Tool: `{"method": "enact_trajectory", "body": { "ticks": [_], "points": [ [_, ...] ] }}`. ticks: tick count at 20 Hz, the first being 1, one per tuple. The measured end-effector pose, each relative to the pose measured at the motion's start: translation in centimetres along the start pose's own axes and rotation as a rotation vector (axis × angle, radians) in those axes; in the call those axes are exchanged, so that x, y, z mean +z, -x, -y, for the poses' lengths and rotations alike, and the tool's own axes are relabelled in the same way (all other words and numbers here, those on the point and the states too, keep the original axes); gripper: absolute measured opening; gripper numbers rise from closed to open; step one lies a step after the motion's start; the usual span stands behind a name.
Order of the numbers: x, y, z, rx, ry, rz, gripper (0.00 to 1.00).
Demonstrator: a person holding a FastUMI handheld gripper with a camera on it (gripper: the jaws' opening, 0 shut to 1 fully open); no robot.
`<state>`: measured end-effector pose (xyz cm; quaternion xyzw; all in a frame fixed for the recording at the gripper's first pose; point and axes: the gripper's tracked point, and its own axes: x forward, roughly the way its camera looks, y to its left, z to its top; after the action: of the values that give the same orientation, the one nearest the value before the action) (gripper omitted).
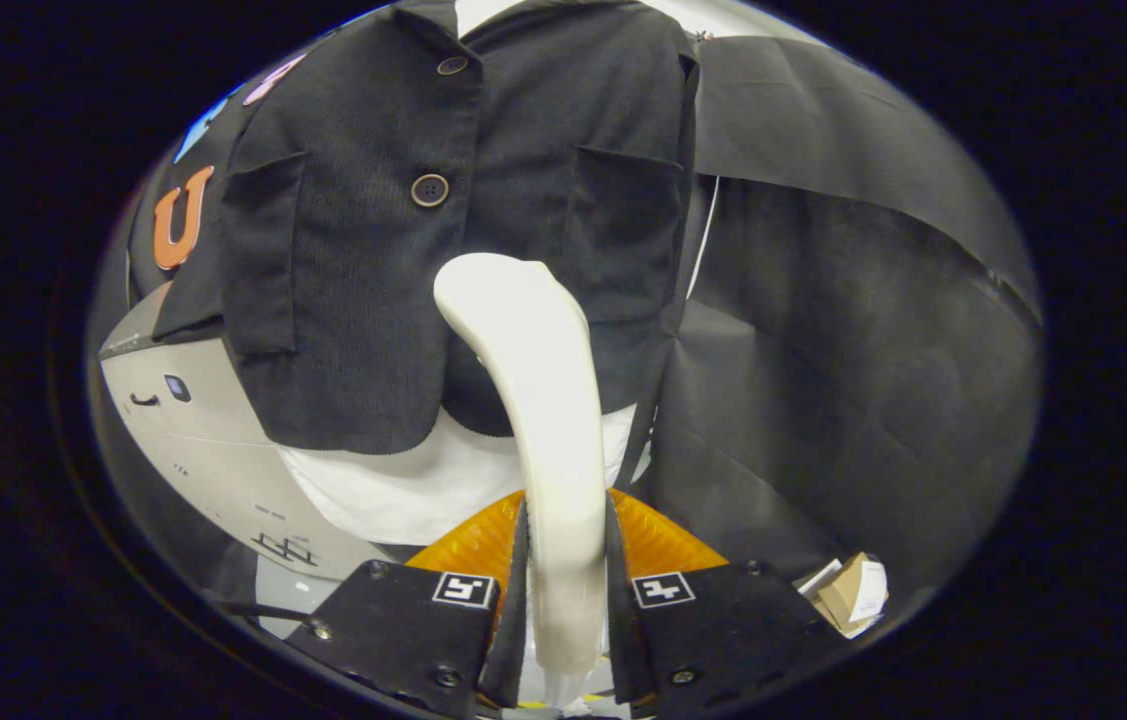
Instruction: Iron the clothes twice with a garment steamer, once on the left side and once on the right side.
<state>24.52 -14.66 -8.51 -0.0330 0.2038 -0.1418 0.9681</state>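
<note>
Steamer (543, 430) in tool (566, 590), against jacket (443, 220).

We look out from a fisheye camera riding on the tool (563, 600), facing forward along its two fingers (513, 590), which rise at the bottom of our view closed against the white garment steamer (533, 400). We sit close to the hanging dark jacket (373, 250), looking slightly upward at it, with the booth's black wall beyond.
</note>
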Motion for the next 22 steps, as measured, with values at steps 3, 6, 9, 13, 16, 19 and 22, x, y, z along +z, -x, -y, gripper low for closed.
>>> {"method": "enact_trajectory", "body": {
  "ticks": [3,6,9,13,16,19,22],
  "points": [
    [0.0,0.2,-0.2,0.037,-0.021,-0.006,0.37],
    [0.4,0.5,0.2,0.061,-0.036,0.001,0.37],
    [0.8,1.2,1.0,0.089,-0.055,0.012,0.37],
    [0.5,3.7,1.1,0.126,-0.068,0.029,0.37],
    [-0.1,7.8,0.6,0.133,-0.068,0.048,0.37],
    [-1.1,13.2,-0.1,0.123,-0.065,0.081,0.37],
    [-2.4,19.1,-2.6,0.143,-0.075,0.111,0.37]
  ]
}}
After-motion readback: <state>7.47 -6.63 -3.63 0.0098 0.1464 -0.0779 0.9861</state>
